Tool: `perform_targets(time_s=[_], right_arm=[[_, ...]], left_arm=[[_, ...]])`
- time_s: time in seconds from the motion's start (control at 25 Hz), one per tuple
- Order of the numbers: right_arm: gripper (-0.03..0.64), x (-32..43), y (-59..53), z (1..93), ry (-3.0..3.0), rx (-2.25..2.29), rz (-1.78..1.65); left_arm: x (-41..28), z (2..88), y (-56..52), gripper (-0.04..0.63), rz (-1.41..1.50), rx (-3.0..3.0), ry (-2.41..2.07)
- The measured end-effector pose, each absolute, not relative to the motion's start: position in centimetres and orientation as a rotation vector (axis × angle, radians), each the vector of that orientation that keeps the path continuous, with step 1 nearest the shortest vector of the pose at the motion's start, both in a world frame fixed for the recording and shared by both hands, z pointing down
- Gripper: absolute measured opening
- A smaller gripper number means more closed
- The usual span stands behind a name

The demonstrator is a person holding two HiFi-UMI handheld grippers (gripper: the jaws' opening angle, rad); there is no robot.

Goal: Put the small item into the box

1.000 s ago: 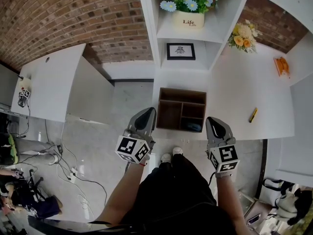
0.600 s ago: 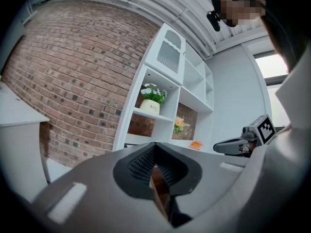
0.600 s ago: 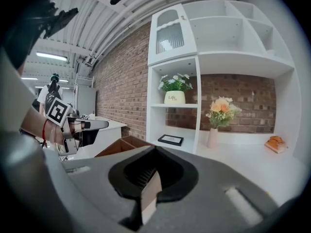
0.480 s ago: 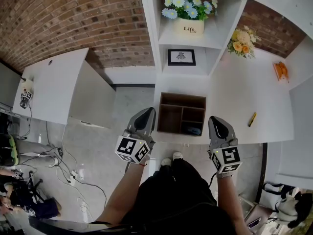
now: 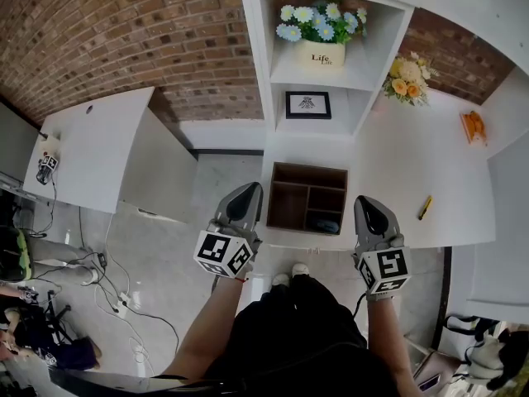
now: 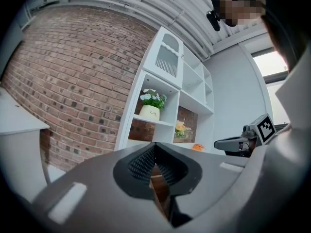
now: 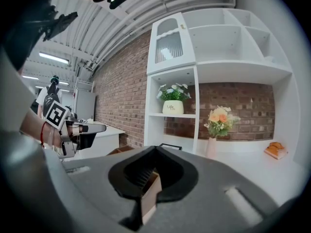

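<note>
A brown wooden box (image 5: 307, 197) with several open compartments stands at the near edge of a white counter (image 5: 397, 172). Something blue (image 5: 328, 224) lies in its near right compartment. A small yellow item (image 5: 426, 207) lies on the counter to the box's right. My left gripper (image 5: 247, 193) hangs just left of the box, shut and holding nothing. My right gripper (image 5: 367, 205) is just right of the box, also shut and holding nothing. Between the closed jaws of the left gripper (image 6: 154, 149) and of the right gripper (image 7: 154, 152) only a brown sliver of the box (image 7: 149, 195) shows.
A white shelf unit (image 5: 331, 64) behind the box holds a flower pot (image 5: 323, 31) and a framed picture (image 5: 307, 104). A vase of flowers (image 5: 406, 79) and an orange object (image 5: 473, 126) sit further right. A white desk (image 5: 91, 151) stands left, with cables (image 5: 116, 292) on the floor.
The head view has drifted, so the box and shelf sit a little lower and look smaller. Both grippers keep the same shut pose beside the box.
</note>
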State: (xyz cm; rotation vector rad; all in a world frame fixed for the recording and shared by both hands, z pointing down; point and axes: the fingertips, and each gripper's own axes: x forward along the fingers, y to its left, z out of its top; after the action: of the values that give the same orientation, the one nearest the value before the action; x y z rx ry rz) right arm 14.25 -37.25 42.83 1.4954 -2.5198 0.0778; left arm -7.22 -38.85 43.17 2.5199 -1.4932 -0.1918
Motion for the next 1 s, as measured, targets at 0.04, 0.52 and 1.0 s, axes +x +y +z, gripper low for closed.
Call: perform_targets(time_s=[0.04,0.52,1.0], right_arm=[[0.003,14.3,-37.3,42.7,-2.523,1.498,0.073],[0.003,14.2,-38.0,41.5,-2.546,1.506,0.027],[0.003,14.4,-38.7,40.3,-2.565,1.520,-0.002]], left_arm=[[-7.3,43.1,-38.9,0.002,-0.192,2.522,-1.496],[-7.7,41.8,-39.3,0.003,-0.216,2.538,-1.525],[-7.8,40.4,-39.7,0.002,-0.245,2.554,-1.551]])
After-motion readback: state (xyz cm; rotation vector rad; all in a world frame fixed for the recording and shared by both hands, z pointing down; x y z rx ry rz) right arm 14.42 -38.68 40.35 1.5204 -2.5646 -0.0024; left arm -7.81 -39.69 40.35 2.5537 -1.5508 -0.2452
